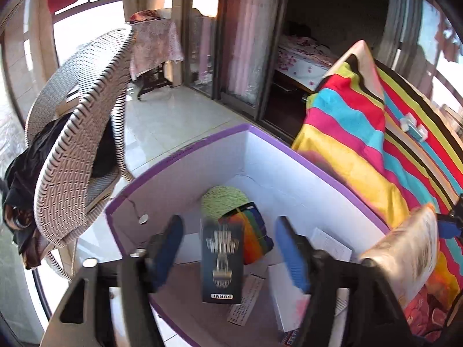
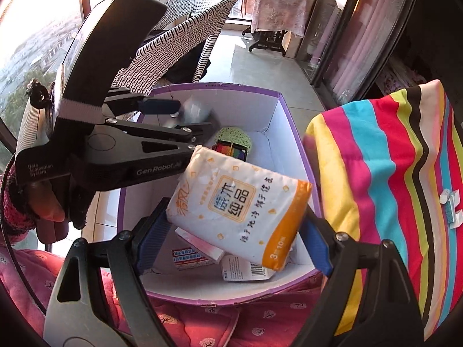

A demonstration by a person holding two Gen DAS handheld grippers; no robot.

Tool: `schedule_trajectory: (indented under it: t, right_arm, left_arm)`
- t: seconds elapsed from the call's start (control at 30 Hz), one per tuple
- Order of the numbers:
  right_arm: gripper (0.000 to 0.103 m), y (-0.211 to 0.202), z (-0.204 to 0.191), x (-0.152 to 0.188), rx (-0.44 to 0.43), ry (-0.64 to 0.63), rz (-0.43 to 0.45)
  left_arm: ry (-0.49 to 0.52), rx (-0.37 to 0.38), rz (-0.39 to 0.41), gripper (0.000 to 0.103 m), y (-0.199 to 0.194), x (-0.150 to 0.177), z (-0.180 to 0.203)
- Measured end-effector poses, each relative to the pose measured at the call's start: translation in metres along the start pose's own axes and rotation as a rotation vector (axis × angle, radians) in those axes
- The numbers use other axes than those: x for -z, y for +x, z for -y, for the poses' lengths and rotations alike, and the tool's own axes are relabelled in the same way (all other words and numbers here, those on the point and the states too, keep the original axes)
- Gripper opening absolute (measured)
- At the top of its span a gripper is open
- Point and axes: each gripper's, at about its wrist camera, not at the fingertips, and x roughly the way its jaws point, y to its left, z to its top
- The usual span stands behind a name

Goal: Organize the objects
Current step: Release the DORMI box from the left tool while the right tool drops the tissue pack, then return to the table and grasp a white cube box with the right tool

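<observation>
A white storage box with a purple rim [image 1: 185, 150] stands open below both grippers. My left gripper [image 1: 231, 251] is open over it. A black "DORMI" carton [image 1: 221, 260] hangs upright between its blue pads [image 1: 170, 245], touching neither. In the right wrist view my right gripper [image 2: 233, 240] is shut on a white and orange tissue pack [image 2: 240, 205], tilted above the box [image 2: 277, 95]. The left gripper [image 2: 188, 115] reaches in from the left there, with a blur at its tips. The tissue pack [image 1: 405, 248] shows blurred at the right of the left wrist view.
Inside the box lie a green pad [image 1: 222, 199], a rainbow-striped item [image 1: 256, 231], white cartons [image 2: 199, 245] and leaflets. A striped cloth [image 2: 390, 173] rises on the right and a wicker chair [image 1: 81, 133] stands left. Red quilt [image 2: 202, 326] lies in front. A hand [image 2: 43, 202] holds the left gripper.
</observation>
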Motion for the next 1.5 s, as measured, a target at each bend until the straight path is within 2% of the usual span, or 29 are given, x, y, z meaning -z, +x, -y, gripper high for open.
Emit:
schedule_trajectory:
  t: [0.07, 0.27, 0.43, 0.7, 0.83, 0.9, 1.03, 1.1, 1.13, 1.27, 1.37, 1.4, 1.43, 1.5]
  right_arm:
    - [0.088, -0.002, 0.004, 0.001, 0.007, 0.014, 0.007]
    - [0.089, -0.024, 0.026, 0.01, 0.021, 0.086, 0.059]
    - [0.091, -0.042, 0.06, 0.026, 0.11, 0.158, 0.093]
    - [0.091, -0.052, 0.164, 0.073, 0.238, 0.439, 0.1]
    - [0.091, -0.048, 0.218, 0.102, 0.31, 0.56, 0.063]
    - [0.091, -0.047, 0.245, 0.116, 0.342, 0.614, 0.047]
    - [0.091, -0.048, 0.3, 0.143, 0.375, 0.733, 0.04]
    - [0.091, -0.046, 0.327, 0.153, 0.381, 0.788, 0.033]
    - [0.091, -0.044, 0.339, 0.157, 0.382, 0.807, 0.03]
    - [0.091, -0.038, 0.377, 0.168, 0.411, 0.828, 0.007]
    - [0.091, -0.033, 0.404, 0.17, 0.438, 0.828, 0.0]
    - [0.091, -0.029, 0.414, 0.17, 0.445, 0.83, -0.003]
    - [0.091, -0.027, 0.424, 0.17, 0.45, 0.832, -0.003]
    - [0.091, -0.02, 0.447, 0.171, 0.471, 0.829, -0.006]
  left_arm:
    - [-0.014, 0.002, 0.01, 0.085, -0.003, -0.001, -0.001]
    - [0.006, 0.024, 0.006, 0.085, -0.005, -0.006, 0.014]
    - [0.079, 0.089, -0.002, 0.085, -0.006, -0.012, 0.053]
    - [0.245, 0.325, -0.09, 0.085, 0.016, -0.034, 0.171]
    - [0.342, 0.389, -0.089, 0.085, 0.035, -0.052, 0.249]
    - [0.393, 0.395, -0.075, 0.085, 0.05, -0.062, 0.29]
    - [0.44, 0.424, -0.118, 0.085, 0.09, -0.077, 0.357]
    - [0.453, 0.404, -0.138, 0.086, 0.111, -0.083, 0.381]
    - [0.469, 0.388, -0.114, 0.086, 0.115, -0.086, 0.39]
    - [0.503, 0.383, -0.106, 0.088, 0.129, -0.096, 0.408]
    - [0.521, 0.367, -0.109, 0.096, 0.131, -0.094, 0.413]
    - [0.534, 0.341, -0.113, 0.102, 0.133, -0.093, 0.416]
    - [0.544, 0.318, -0.118, 0.103, 0.134, -0.092, 0.418]
    - [0.536, 0.33, -0.124, 0.103, 0.135, -0.092, 0.417]
